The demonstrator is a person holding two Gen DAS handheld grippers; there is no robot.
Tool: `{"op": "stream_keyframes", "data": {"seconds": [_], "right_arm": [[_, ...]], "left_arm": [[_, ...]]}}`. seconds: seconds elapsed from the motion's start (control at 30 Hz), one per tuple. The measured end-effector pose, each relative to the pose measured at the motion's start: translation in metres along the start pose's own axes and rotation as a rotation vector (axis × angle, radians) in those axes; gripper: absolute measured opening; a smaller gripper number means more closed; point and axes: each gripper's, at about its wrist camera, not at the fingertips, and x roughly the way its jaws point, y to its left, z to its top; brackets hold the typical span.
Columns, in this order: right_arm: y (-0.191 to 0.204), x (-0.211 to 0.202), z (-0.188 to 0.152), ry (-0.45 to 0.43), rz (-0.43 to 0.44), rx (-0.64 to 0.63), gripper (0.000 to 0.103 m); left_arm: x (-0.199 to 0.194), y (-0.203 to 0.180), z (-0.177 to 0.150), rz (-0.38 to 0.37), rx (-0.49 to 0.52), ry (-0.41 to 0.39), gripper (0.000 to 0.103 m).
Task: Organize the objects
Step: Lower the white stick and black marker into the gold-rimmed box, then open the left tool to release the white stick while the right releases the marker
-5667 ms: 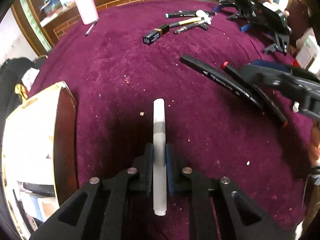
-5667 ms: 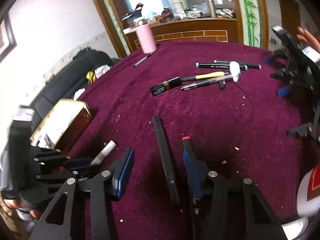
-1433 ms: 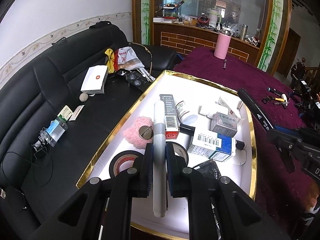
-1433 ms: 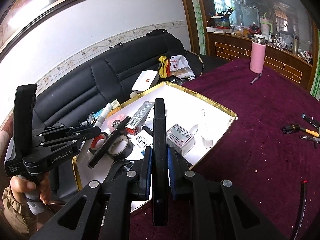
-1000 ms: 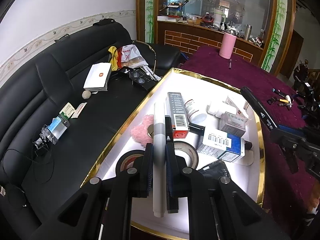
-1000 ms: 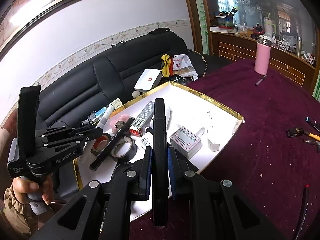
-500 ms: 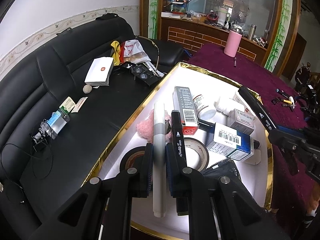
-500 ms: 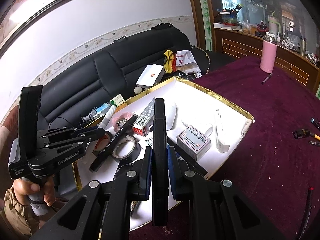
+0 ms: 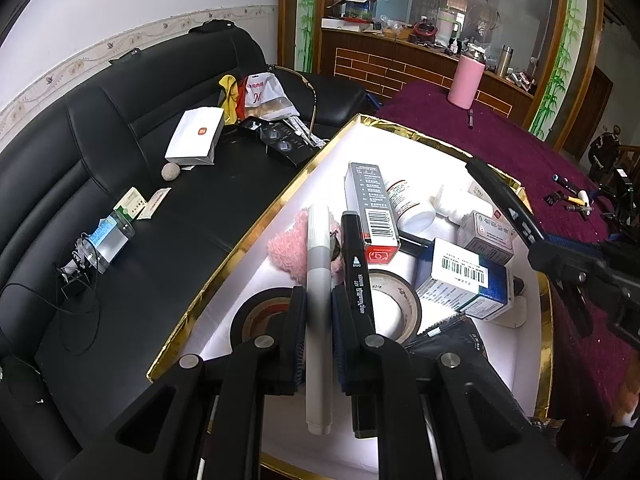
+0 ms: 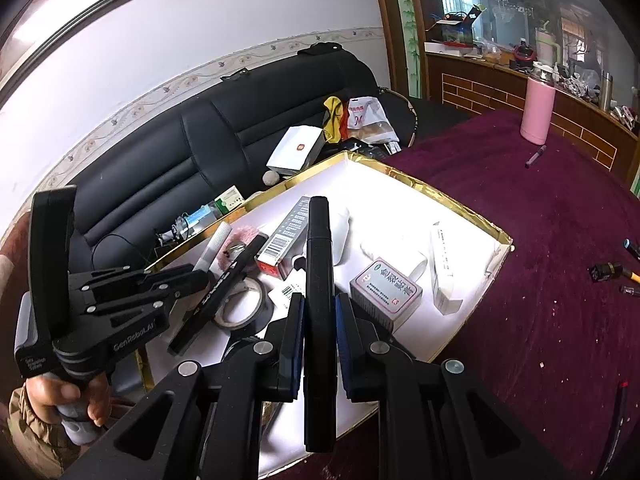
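My left gripper [image 9: 319, 294] is shut on a white and grey marker [image 9: 318, 248] that points forward over the gold-rimmed white box [image 9: 256, 236]. Just right of its fingers a black marker [image 9: 357, 276] lies in the box across a tape roll. My right gripper [image 10: 320, 300] is shut on a long black marker [image 10: 319, 248], held over the near edge of the same box [image 10: 448, 196]. In the right wrist view the left gripper [image 10: 196, 276] hangs at the left with the white marker [image 10: 216, 244]. The right gripper [image 9: 540, 248] and its marker [image 9: 500, 200] enter the left wrist view from the right.
The box holds medicine cartons [image 9: 464, 276], a red-ended carton [image 9: 372, 208], tape rolls [image 9: 256, 312] and a pink puff [image 9: 286, 248]. A cluttered black sofa [image 9: 120, 200] lies left of it. The maroon tablecloth [image 10: 560, 280] carries a pink tumbler [image 10: 538, 108] and loose pens [image 9: 568, 198].
Earlier both grippers were low over the maroon table, the right one open around the black marker. In the last second both drift slightly over the box, still gripping their markers.
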Motion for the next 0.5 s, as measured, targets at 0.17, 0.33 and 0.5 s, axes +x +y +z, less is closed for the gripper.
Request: {"op": "stream_keyframes", "data": {"seconds": [0.17, 0.33, 0.5], "right_arm": [[-0.009, 0.009, 0.001, 0.006, -0.007, 0.029, 0.016], [-0.013, 0.012, 0.001, 0.011, -0.01, 0.048, 0.016], [-0.012, 0.012, 0.002, 0.007, -0.007, 0.052, 0.016]], "left_arm": [[0.002, 0.001, -0.001, -0.005, -0.003, 0.005, 0.012], [0.006, 0.0, -0.001, -0.008, -0.003, 0.012, 0.012], [0.007, 0.0, -0.002, -0.01, -0.001, 0.014, 0.012]]}}
